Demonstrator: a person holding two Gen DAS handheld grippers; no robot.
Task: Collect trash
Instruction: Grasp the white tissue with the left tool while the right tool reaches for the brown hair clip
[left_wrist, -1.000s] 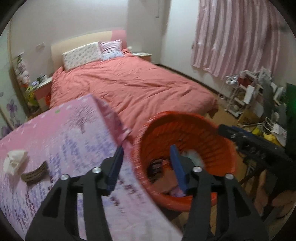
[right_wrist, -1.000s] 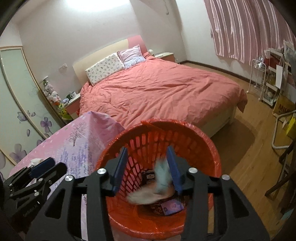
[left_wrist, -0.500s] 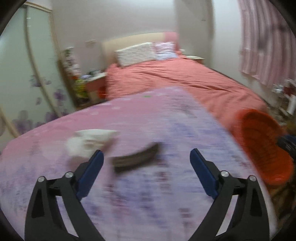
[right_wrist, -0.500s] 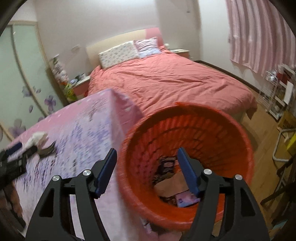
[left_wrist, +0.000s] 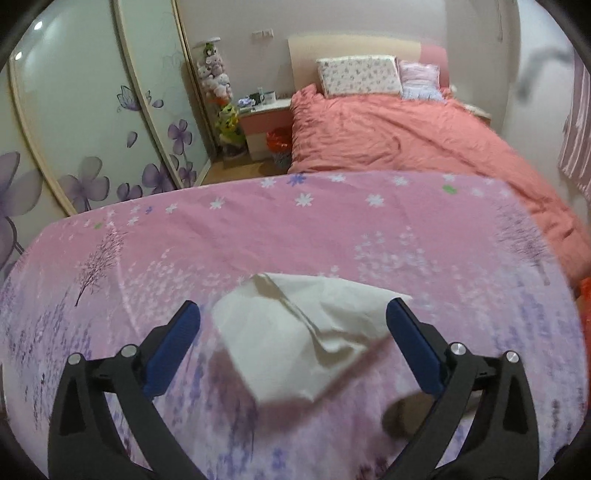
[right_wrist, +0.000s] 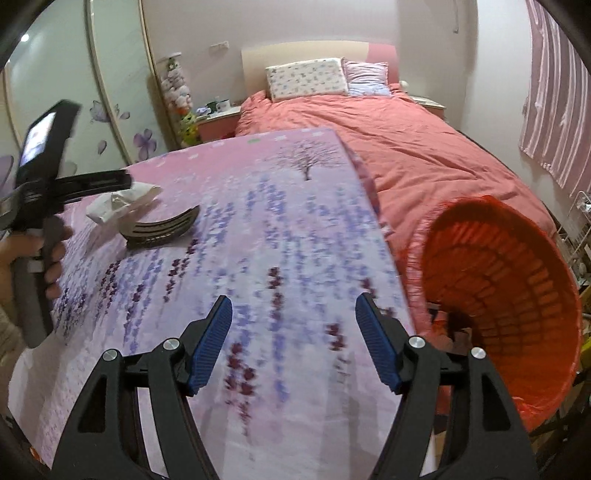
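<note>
A crumpled white tissue (left_wrist: 295, 328) lies on the pink flowered tablecloth (left_wrist: 258, 229). My left gripper (left_wrist: 293, 345) is open, its blue pads on either side of the tissue, not closed on it. The tissue also shows in the right wrist view (right_wrist: 118, 201), beside a curved dark brown piece of trash (right_wrist: 162, 227). The left gripper's body (right_wrist: 48, 177) shows there, held by a hand. My right gripper (right_wrist: 293, 343) is open and empty above the tablecloth. The red trash basket (right_wrist: 517, 280) stands off the table's right edge.
A bed with a coral cover (right_wrist: 406, 147) and two pillows lies behind the table. A wardrobe with purple flower doors (left_wrist: 92, 129) fills the left. A nightstand (left_wrist: 264, 118) and plush toys stand by the bed. Pink striped curtains (right_wrist: 554, 92) hang on the right.
My left gripper has swung from the basket to the table and opened wide around the tissue. My right gripper has moved from over the basket to above the table, opening wider.
</note>
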